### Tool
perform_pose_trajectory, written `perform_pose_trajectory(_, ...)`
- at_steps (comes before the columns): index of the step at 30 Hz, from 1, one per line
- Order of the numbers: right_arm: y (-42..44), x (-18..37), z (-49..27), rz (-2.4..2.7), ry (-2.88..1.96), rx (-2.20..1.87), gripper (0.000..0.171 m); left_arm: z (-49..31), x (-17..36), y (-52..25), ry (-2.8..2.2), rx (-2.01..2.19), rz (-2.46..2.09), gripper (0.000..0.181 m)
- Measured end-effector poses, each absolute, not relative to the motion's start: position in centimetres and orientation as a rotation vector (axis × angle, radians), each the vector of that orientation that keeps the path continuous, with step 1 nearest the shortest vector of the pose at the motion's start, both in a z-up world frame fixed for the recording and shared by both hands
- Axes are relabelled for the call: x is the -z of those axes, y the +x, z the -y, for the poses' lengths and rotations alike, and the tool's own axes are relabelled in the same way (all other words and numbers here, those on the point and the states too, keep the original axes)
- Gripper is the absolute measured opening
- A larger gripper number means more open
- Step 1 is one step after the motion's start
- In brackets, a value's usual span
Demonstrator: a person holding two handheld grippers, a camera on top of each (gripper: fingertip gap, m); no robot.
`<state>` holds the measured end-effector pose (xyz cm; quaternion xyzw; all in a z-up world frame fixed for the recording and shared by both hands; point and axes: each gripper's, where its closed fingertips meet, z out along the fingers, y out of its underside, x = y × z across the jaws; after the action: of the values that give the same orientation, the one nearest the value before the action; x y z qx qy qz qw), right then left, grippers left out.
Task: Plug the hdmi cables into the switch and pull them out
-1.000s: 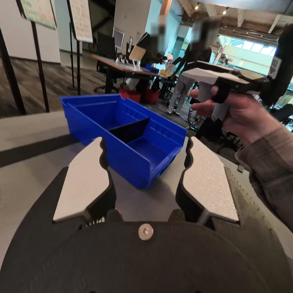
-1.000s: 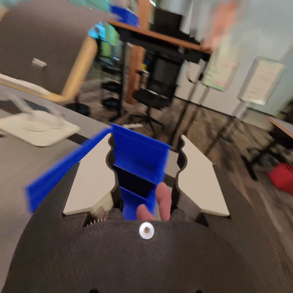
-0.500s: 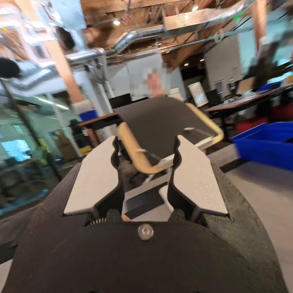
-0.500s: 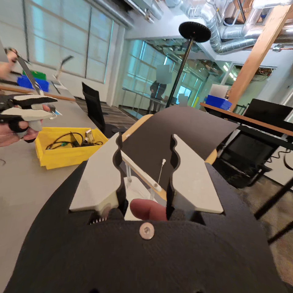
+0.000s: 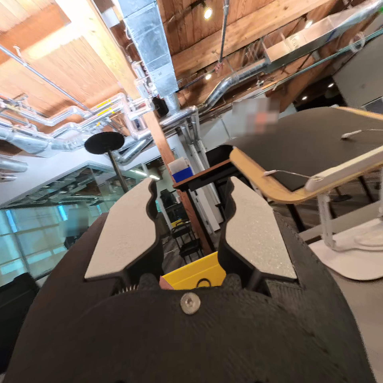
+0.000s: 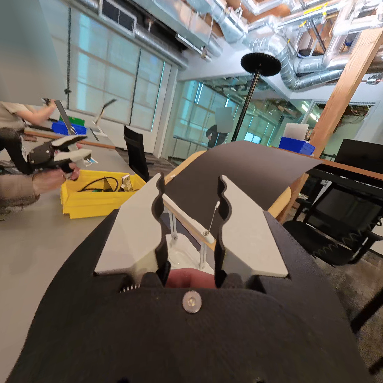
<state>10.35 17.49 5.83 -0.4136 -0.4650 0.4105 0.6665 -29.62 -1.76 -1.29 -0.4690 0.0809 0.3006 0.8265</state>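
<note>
Left wrist view, my left gripper (image 5: pixel 191 199): fingers spread apart with nothing between them, tilted up so it's mostly ceiling ducts and wood beams.
Left wrist view, yellow bin (image 5: pixel 192 275): just a strip of it peeking through the gap at the base of the fingers, with a loop of black cable (image 5: pixel 204 282) showing.
Left wrist view, black board (image 5: pixel 310 143): curved sheet on a white stand (image 5: pixel 352 255) at the table's right side.
Right wrist view, my right gripper (image 6: pixel 190 194): also spread apart and holding nothing, hanging over the grey table (image 6: pixel 31 238).
Right wrist view, bin (image 6: pixel 97 199): sits toward the table's far left edge; black hdmi cables (image 6: pixel 97 184) and a small metal box (image 6: pixel 126 182) lie inside, probably the switch, can't really tell.
Right wrist view, left gripper (image 6: pixel 83 147): my hand (image 6: pixel 51 178) holds it right above the bin's left end, not touching the cables.
Right wrist view, board and stand: straight ahead, beyond my fingertips.
</note>
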Motion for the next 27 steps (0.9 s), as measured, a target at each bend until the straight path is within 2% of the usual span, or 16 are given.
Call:
perform_pose_trajectory(14,6.3,-8.1,-12.8,0.975,-0.741,-1.232,0.049,0.9,-1.5,-22.0,-0.935,-0.515,-0.248,0.062)
perform_pose_trajectory(20,5.3,-11.0,-10.2,0.896,-0.606,-1.358,0.046,-0.6,-5.5,-18.4,-0.933,-0.425,-0.276,0.063)
perform_pose_trajectory(24,3.4,-9.8,-10.6,0.939,-0.662,-1.324,0.049,-2.7,-8.5,-15.1,-0.932,-0.425,-0.360,0.057)
perform_pose_trajectory(27,2.4,-8.8,-11.3,0.964,-0.723,-1.261,0.050,-4.4,-9.7,-15.9,-1.031,-0.367,-0.355,0.055)
